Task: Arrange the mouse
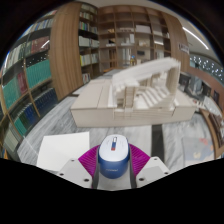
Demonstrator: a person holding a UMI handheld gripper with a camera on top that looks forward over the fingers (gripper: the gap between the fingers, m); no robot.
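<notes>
A blue and white computer mouse [113, 155] sits between the two magenta pads of my gripper [112, 160]. Both pads press against its sides, the left pad [85, 157] and the right pad [140, 157]. The mouse is held above a white sheet [65, 150] that lies on the grey table [180, 145]. The mouse's white top with a small scroll wheel faces up.
A large beige architectural model [130, 95] stands on the table beyond the mouse. Bookshelves [40, 70] line the left side and the back of the room. More shelves [200, 60] stand at the right.
</notes>
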